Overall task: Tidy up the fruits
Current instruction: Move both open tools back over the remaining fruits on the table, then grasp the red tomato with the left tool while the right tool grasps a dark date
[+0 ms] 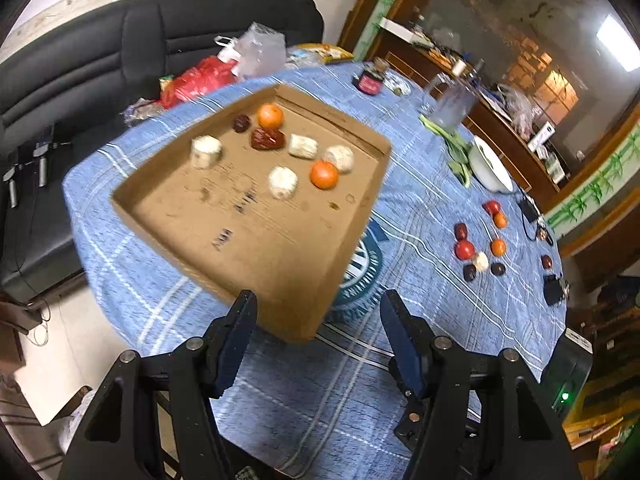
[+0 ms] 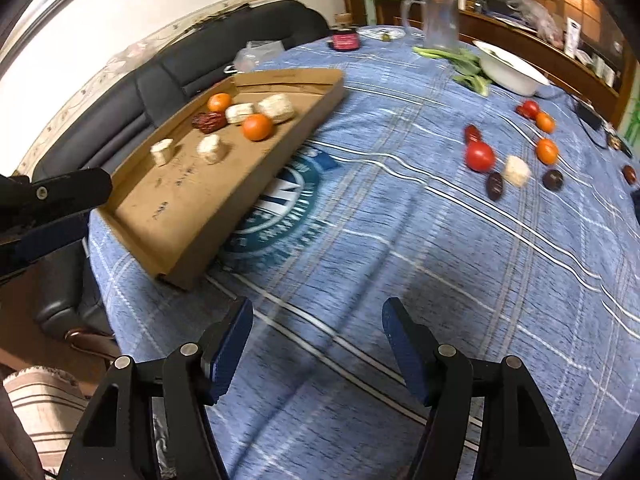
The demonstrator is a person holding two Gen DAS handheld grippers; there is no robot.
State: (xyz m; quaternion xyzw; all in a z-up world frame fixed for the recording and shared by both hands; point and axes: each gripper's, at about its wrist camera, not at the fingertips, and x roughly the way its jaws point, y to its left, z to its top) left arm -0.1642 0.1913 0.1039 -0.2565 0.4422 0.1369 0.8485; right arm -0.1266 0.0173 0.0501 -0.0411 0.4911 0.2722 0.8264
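Note:
A shallow cardboard tray (image 1: 280,248) (image 2: 192,216) lies on the blue tablecloth (image 1: 420,220) (image 2: 400,220). It holds two oranges (image 1: 324,175) (image 2: 257,127), red dates (image 1: 267,138) (image 2: 209,121) and several pale cut pieces (image 1: 283,182) (image 2: 209,149). Loose fruit lies to the right on the cloth: a tomato (image 1: 464,249) (image 2: 479,156), oranges (image 1: 498,247) (image 2: 547,150), dark dates (image 1: 469,272) (image 2: 495,185) and a pale piece (image 2: 516,170). My left gripper (image 1: 318,312) is open and empty just before the tray's near edge. My right gripper (image 2: 318,316) is open and empty above bare cloth.
A white bowl (image 1: 490,168) (image 2: 514,70), green vegetables (image 2: 468,66), a glass mug (image 1: 448,104) (image 2: 438,20) and a dark jar (image 1: 370,80) (image 2: 344,40) stand at the far side. Plastic bags (image 1: 224,68) lie behind the tray. A black sofa (image 1: 100,56) is beyond the table.

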